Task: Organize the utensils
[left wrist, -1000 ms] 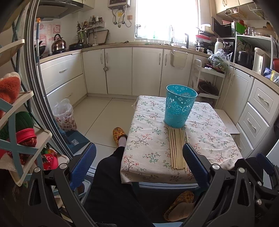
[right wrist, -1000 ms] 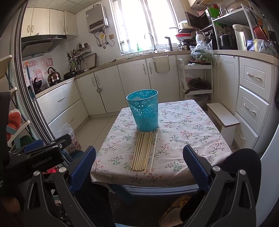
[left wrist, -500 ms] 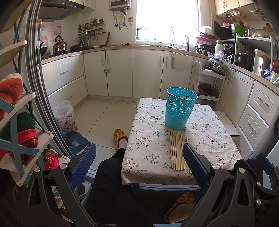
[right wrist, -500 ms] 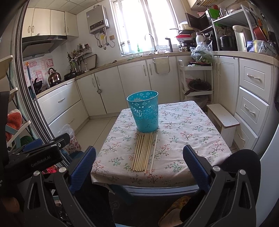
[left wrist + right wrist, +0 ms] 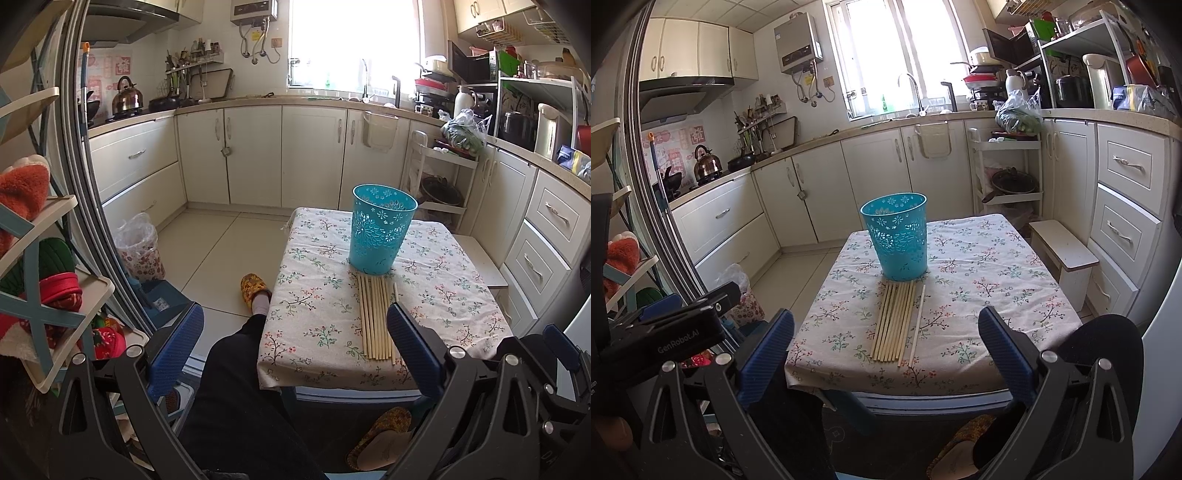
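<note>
Several wooden chopsticks (image 5: pixel 896 322) lie side by side on a small table with a floral cloth (image 5: pixel 979 269), one paler stick a little apart on the right. Behind them stands an empty turquoise cut-out basket (image 5: pixel 895 236). From the left wrist view the chopsticks (image 5: pixel 373 317) and basket (image 5: pixel 380 229) sit right of centre. My left gripper (image 5: pixel 293 349) is open, held short of the table's near left corner. Open as well, my right gripper (image 5: pixel 884 349) hangs in front of the near edge, empty. The left gripper's body (image 5: pixel 665 328) shows at the left of the right wrist view.
A person's dark-trousered legs (image 5: pixel 236 398) and slippered feet reach under the table. A rack of shoes and cloths (image 5: pixel 33 295) stands close on the left, a lined bin (image 5: pixel 138 247) on the floor. A low white stool (image 5: pixel 1063 254) and drawers flank the table's right side.
Both views have shifted only slightly; the table appears marginally nearer and lower. Both grippers stay open and the chopsticks and basket have not moved.
</note>
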`<state>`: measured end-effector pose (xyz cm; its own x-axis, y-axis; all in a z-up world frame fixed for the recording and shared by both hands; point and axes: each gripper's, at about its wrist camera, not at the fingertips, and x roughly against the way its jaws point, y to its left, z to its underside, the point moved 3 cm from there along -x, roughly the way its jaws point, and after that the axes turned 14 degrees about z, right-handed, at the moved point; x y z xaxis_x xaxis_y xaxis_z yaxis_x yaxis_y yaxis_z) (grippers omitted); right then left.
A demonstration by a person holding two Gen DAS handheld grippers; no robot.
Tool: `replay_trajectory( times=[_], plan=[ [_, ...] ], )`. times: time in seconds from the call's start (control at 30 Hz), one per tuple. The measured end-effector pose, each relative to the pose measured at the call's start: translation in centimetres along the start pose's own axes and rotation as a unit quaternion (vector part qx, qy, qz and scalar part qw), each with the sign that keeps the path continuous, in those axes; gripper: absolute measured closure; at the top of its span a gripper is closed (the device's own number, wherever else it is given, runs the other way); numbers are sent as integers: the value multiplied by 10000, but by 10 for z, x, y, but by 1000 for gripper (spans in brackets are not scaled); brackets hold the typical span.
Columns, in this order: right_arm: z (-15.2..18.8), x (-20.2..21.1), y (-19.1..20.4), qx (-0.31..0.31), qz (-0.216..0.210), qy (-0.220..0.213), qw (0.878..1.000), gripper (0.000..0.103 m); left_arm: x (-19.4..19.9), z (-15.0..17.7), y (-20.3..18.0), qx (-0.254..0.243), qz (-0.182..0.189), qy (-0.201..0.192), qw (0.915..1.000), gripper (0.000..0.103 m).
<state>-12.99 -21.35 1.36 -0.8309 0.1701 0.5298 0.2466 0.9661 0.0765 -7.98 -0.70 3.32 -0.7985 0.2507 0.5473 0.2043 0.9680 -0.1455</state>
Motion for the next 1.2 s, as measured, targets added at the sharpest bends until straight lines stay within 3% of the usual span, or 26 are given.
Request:
replay_trajectory(
  times=[1.2],
  plan=[
    [1,3,-1,57,24,-39,10000,7,5,1,-3,-10,43,-58,10000,8]
  ],
)
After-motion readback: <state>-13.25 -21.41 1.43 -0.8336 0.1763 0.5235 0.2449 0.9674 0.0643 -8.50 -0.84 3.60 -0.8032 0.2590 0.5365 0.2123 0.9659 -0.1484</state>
